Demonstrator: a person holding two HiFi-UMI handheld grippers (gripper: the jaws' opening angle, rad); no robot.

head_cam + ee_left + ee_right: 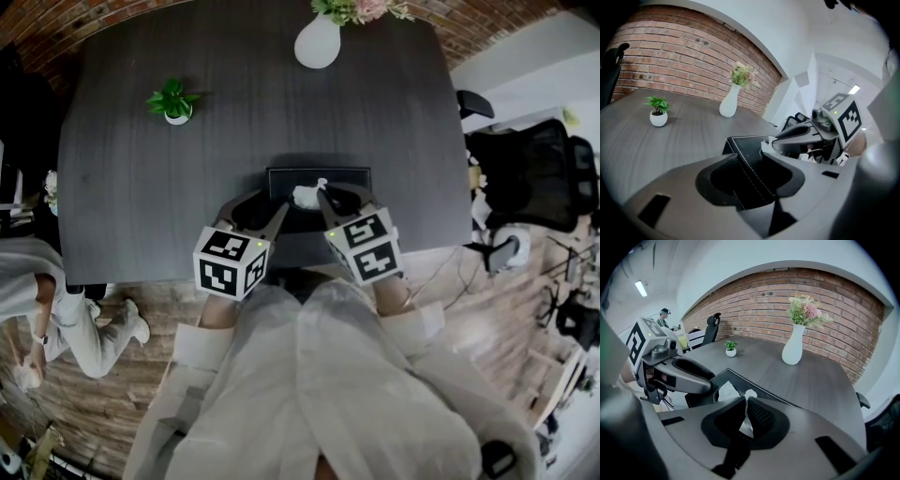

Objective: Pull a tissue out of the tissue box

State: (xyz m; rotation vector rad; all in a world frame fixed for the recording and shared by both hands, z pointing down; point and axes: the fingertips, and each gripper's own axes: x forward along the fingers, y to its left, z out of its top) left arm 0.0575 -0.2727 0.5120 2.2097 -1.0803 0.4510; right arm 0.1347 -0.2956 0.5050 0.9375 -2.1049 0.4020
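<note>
A black tissue box [319, 176] with white stitching lies near the front edge of the dark table [141, 206]. A white tissue [307, 195] sticks up from its opening. My right gripper [323, 199] reaches down over the box, and in the right gripper view its jaws [746, 404] are shut on the tissue [750, 393], pinching the tuft just above the box [761, 390]. My left gripper [258, 212] is at the box's left end. In the left gripper view its jaws [750, 164] straddle the box's corner [743, 143], which fills the gap between them.
A white vase with flowers [317, 42] stands at the table's far edge and a small potted plant [172, 103] at the far left. A black office chair [525, 178] is to the right of the table. A person [42, 300] crouches on the wooden floor at left.
</note>
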